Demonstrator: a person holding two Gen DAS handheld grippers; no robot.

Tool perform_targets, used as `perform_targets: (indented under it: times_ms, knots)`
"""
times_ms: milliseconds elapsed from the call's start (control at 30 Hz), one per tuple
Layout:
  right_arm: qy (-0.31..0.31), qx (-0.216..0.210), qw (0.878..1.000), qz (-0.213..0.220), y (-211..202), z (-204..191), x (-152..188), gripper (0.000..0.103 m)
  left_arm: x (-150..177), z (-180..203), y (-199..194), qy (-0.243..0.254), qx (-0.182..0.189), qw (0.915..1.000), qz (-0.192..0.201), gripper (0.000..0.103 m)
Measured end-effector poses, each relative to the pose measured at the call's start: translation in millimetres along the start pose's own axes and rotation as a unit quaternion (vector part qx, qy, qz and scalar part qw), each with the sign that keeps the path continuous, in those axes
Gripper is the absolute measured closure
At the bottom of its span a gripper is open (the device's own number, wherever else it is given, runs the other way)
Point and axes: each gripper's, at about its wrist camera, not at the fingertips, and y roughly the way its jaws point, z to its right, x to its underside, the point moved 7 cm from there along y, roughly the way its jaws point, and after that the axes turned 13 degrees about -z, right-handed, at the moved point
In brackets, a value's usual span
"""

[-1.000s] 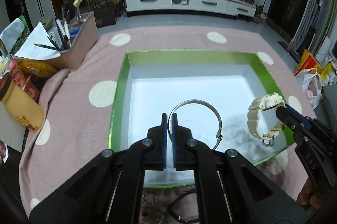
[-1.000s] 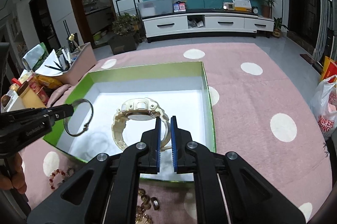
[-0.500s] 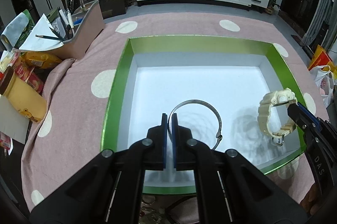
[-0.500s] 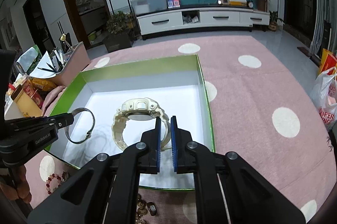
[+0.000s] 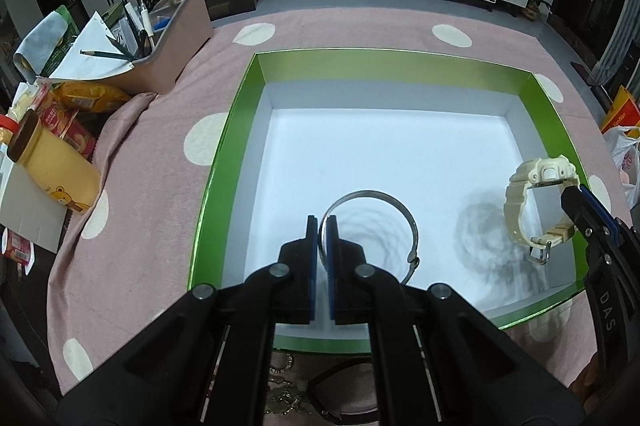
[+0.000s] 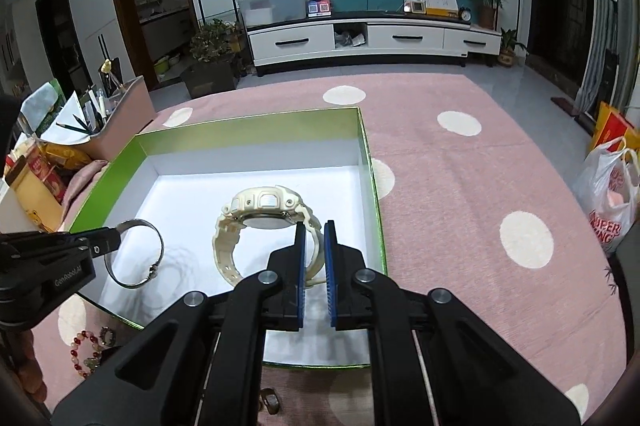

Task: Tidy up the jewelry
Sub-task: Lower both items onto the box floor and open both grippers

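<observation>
The left gripper (image 5: 321, 226) is clamped on a silver bangle (image 5: 380, 222) and the right gripper (image 6: 314, 238) on a cream watch (image 6: 264, 222), both above the green box (image 5: 240, 130), probably for release inside.

Cream watch (image 6: 267, 214), silver bangle (image 5: 384, 204), green-walled white-floored box (image 5: 240, 130), pink cloth with cream dots (image 6: 460, 186), blue-padded black tongs (image 5: 322, 230)

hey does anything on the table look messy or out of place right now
Yes: a yellow bottle lies tipped on its side among snack packets at the table's left edge. The green box sits flat and undamaged.
</observation>
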Motion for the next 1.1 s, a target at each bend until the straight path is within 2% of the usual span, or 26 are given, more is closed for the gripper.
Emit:
perform_targets:
  times_ms: [433, 700, 1100]
  knots:
    - [-0.011, 0.002, 1.000, -0.010, 9, -6, 0, 0.095, 0, 5, 10, 0.005, -0.010, 0.9998, -0.017, 0.097]
    - [-0.013, 0.003, 1.000, -0.013, 12, -9, 2, 0.091, -2, 5, 14, 0.004, -0.011, 0.9997, -0.021, 0.097]
    - [-0.015, 0.010, 1.000, -0.005, 7, -12, 0, 0.089, -3, 4, 10, 0.000, -0.013, 0.9998, -0.014, 0.096]
